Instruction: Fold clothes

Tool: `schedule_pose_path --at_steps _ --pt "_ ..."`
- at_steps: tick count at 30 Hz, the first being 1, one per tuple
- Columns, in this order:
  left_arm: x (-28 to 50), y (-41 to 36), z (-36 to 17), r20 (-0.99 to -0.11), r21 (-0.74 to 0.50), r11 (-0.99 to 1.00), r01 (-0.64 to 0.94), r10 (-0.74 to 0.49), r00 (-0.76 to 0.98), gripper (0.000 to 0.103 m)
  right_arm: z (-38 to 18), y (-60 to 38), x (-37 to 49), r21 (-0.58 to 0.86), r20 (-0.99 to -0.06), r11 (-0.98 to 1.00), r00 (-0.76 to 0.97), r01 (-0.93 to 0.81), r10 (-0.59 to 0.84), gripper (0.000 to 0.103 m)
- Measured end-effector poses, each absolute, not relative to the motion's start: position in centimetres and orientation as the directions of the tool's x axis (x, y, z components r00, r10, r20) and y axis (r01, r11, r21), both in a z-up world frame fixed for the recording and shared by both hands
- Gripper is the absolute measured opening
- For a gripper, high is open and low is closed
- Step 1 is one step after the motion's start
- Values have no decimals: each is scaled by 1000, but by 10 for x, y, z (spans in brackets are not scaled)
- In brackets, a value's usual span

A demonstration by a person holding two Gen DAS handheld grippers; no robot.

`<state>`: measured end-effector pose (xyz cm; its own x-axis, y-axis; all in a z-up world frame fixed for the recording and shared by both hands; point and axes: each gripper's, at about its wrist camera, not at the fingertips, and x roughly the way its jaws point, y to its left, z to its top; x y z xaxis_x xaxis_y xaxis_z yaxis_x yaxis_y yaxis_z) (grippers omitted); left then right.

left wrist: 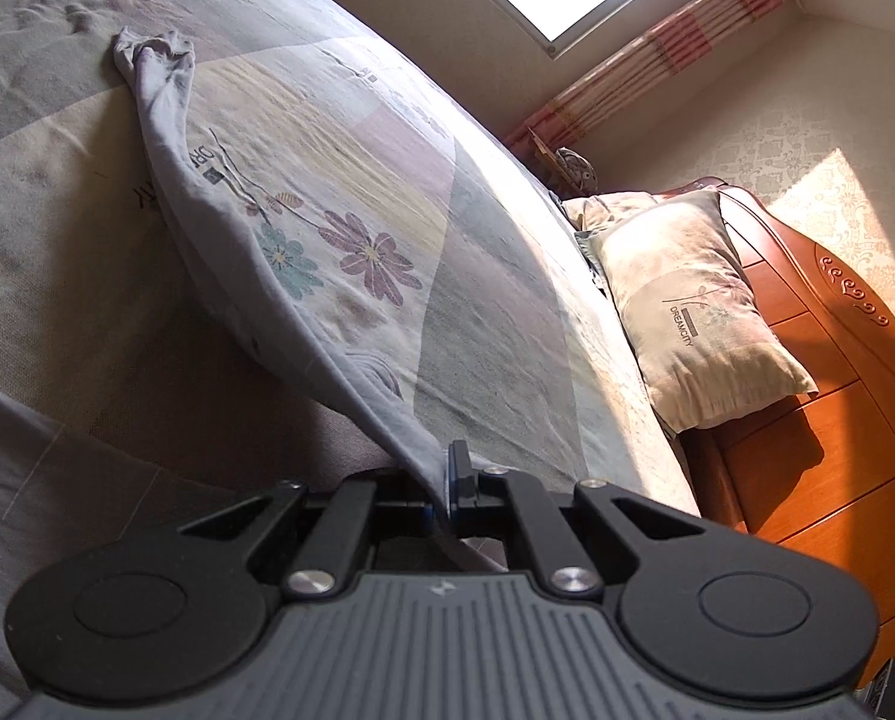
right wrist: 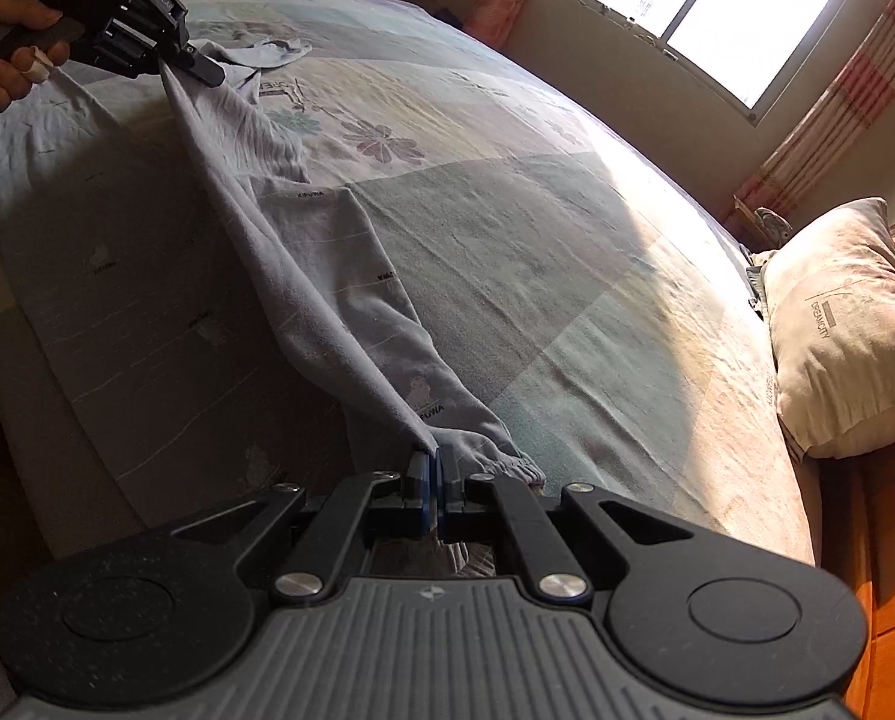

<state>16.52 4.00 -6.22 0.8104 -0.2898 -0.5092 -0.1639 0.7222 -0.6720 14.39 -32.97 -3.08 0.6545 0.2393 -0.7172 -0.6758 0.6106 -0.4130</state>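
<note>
A pale grey long-sleeved garment (right wrist: pixel 327 276) printed with small logos lies partly on the bed and is stretched taut between my two grippers. My right gripper (right wrist: pixel 432 468) is shut on one end of its lifted edge, beside a gathered cuff (right wrist: pixel 507 465). My left gripper (left wrist: pixel 444 480) is shut on the other end of that edge; it also shows in the right wrist view (right wrist: pixel 198 66), held by a hand at the far left. In the left wrist view the garment (left wrist: pixel 219 228) runs away to a bunched end near the bed's far side.
The bed (right wrist: pixel 537 228) has a patchwork cover with a flower print (left wrist: pixel 369 252). A pillow (right wrist: pixel 849 324) leans on the orange wooden headboard (left wrist: pixel 837 360) at the right. A window (right wrist: pixel 711 12) and striped curtains (right wrist: pixel 837 90) are behind.
</note>
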Motion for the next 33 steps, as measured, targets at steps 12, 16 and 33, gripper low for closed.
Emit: schedule_pose_path --at_steps 12,16,33 --pt "132 15 -56 -510 -587 808 -53 -318 800 3 -56 -339 128 -503 -732 554 668 -664 136 3" --pt "126 17 -64 -529 -579 812 -68 -312 789 3 -53 -352 123 -353 -773 684 610 -639 171 5" --pt "125 22 -81 -562 -586 804 -99 -315 765 3 -113 -415 143 693 -631 714 559 96 538 46"
